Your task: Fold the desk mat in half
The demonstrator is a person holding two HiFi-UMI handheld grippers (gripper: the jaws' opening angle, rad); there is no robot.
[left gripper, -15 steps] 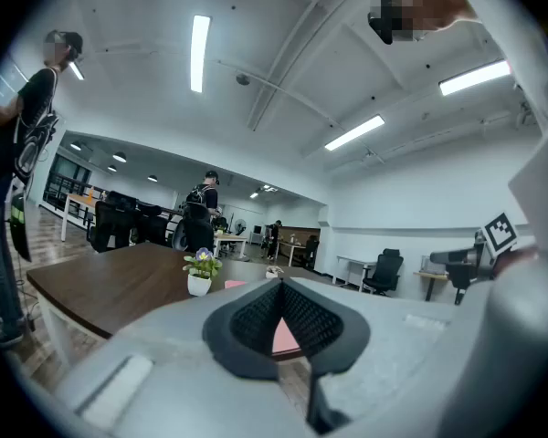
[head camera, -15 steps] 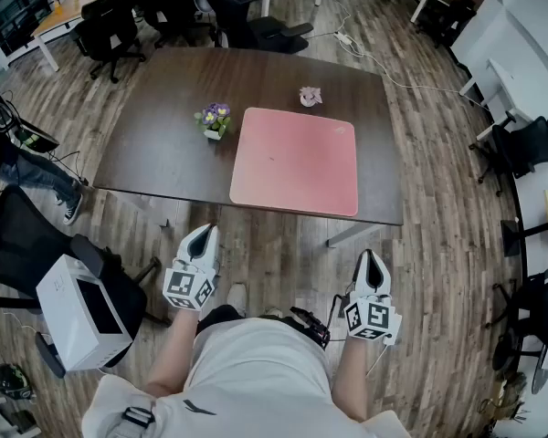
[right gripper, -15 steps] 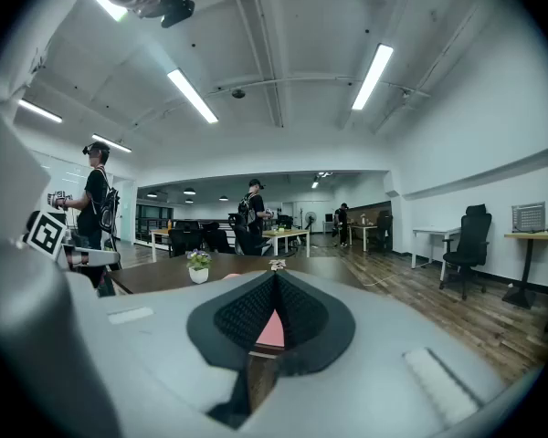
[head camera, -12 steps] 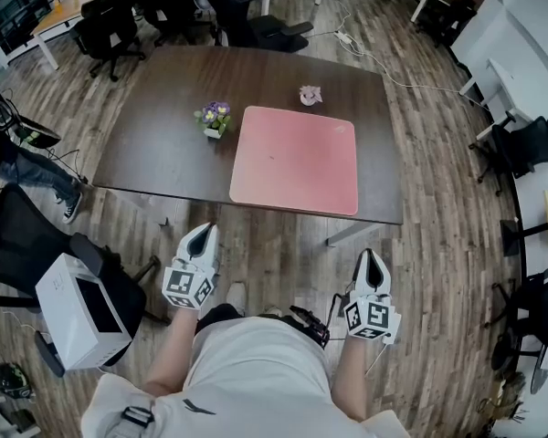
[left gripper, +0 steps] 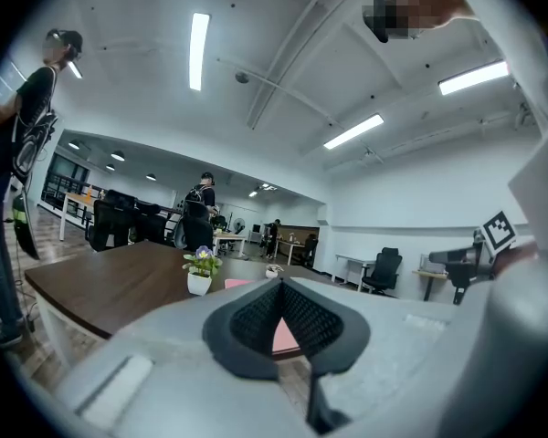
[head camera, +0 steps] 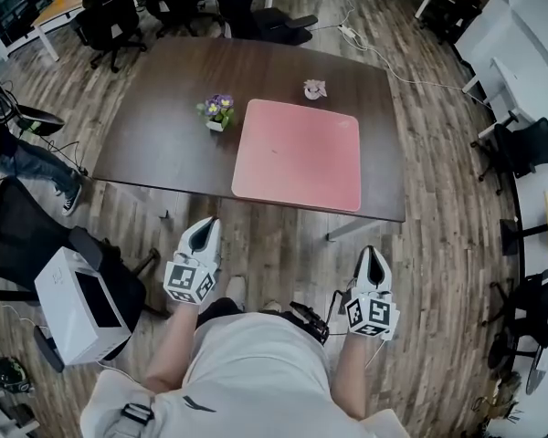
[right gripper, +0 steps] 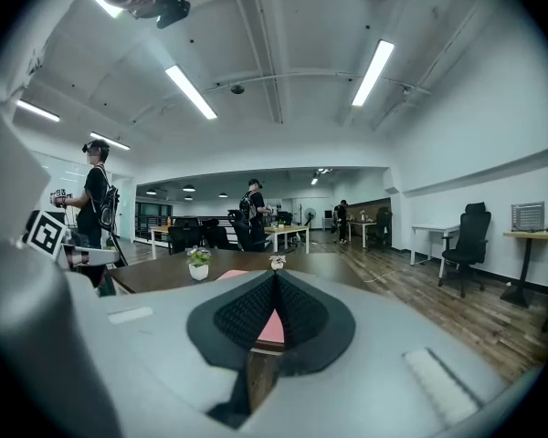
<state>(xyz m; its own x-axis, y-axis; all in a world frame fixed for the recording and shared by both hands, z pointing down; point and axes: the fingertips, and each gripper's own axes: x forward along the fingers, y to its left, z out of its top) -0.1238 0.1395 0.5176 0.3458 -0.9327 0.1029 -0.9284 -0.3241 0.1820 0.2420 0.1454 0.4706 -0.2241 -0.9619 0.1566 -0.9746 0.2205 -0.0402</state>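
Right now you hold your left tool (head camera: 204,230) and right tool (head camera: 372,255) short of the surface (head camera: 155,135), each with its jaws pressed together on nothing. Ahead of both tools, well apart from them, the pink desk mat (head camera: 298,154) lies flat and unfolded on the surface. A small potted flower (head camera: 218,112) stands just beside the mat's far corner, on the side nearer your left tool.

potted flowers (head camera: 218,111) and small trinket (head camera: 315,89) on dark table (head camera: 155,144)
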